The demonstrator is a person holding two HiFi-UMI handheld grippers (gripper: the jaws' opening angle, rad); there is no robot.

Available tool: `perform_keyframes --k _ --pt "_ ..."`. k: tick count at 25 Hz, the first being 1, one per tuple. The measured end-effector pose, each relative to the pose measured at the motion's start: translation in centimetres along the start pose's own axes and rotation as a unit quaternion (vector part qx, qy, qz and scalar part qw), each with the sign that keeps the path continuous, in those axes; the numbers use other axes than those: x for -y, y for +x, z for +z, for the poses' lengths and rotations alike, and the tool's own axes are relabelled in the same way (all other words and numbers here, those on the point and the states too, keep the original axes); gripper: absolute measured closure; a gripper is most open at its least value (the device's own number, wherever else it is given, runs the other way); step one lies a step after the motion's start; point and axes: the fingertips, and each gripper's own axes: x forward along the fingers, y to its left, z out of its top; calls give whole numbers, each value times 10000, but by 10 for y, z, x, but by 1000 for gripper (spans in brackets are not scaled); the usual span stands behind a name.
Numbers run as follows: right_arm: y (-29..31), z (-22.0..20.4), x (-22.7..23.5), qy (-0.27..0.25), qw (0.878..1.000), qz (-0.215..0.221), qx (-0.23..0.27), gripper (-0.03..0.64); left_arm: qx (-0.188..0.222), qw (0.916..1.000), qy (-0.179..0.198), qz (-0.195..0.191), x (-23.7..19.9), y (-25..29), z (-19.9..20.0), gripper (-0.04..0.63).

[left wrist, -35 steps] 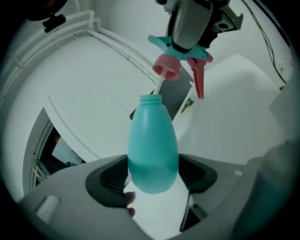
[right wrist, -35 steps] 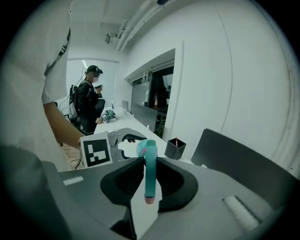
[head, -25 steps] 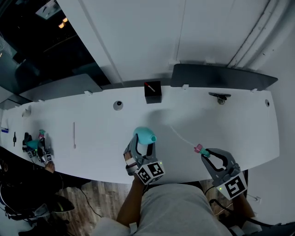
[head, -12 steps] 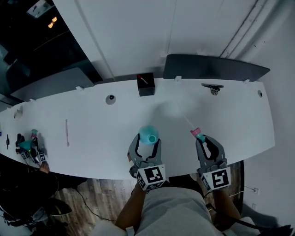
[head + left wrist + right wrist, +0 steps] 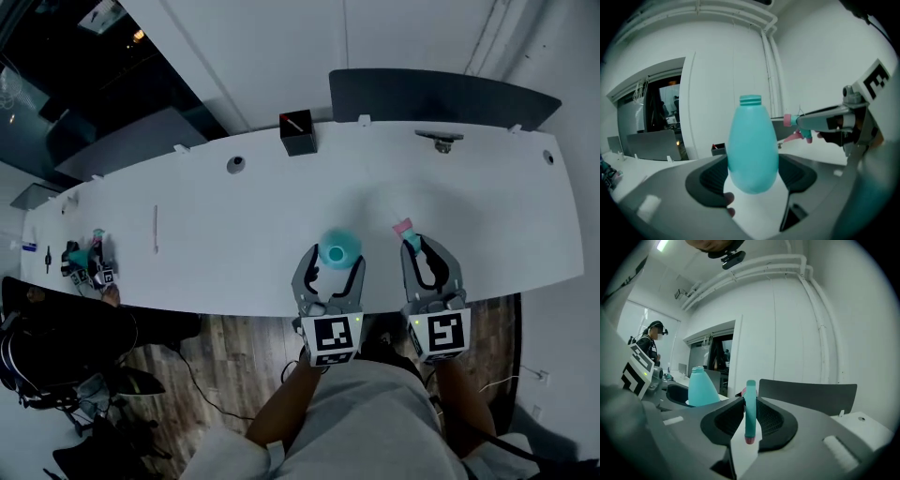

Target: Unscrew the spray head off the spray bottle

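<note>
**Spray bottle (image 5: 338, 251) and spray head held apart, one in each gripper**

Bottle: teal, upright, neck bare. The left gripper view shows the threaded collar at the top with nothing screwed onto it. The left gripper (image 5: 335, 267) is clenched on the lower body of the bottle, one pad on each side. Whether the base rests on the bench (image 5: 234, 234) or hangs just above it, I cannot tell.

Spray head (image 5: 406, 232): teal and pink, fully separate from the bottle. The right gripper (image 5: 423, 253) is closed on it. In the right gripper view a slim teal part stands upright between the two pads, with a pink end at the bottom. In the head view the pink part pokes out past the jaw tips, away from the person.

Position: both grippers are side by side over the near edge of the white bench, the bottle to the left of the spray head, near it but not touching.

Elsewhere on the bench: a small black box (image 5: 297, 133) at the far edge, a small round object (image 5: 235, 164) to its left, and a cluster of small items (image 5: 84, 262) at the far left end. A dark panel (image 5: 441, 98) runs behind the bench on the right.
</note>
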Motion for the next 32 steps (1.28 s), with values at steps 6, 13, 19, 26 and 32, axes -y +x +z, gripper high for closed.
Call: perform_keyframes --k 6,13,19,26,32 --pt "-69 -38 9 234 9996 65 157 534 -167 9998 47 -29 73 -41 -26 262" --pt "-117 -58 23 362 9991 -81 183 534 -248 9996 -96 86 101 -87 -36 262" --pt "-128 -62 14 631 9979 -51 112 534 -79 9997 -229 100 92 -110 -34 262" --pt "-116 -56 -9 656 9978 -106 32 534 37 9992 -347 203 47 -117 -35 262" --pt "-113 -46 -26 613 9980 -110 103 535 192 9985 -480 204 28 -116 -30 262"
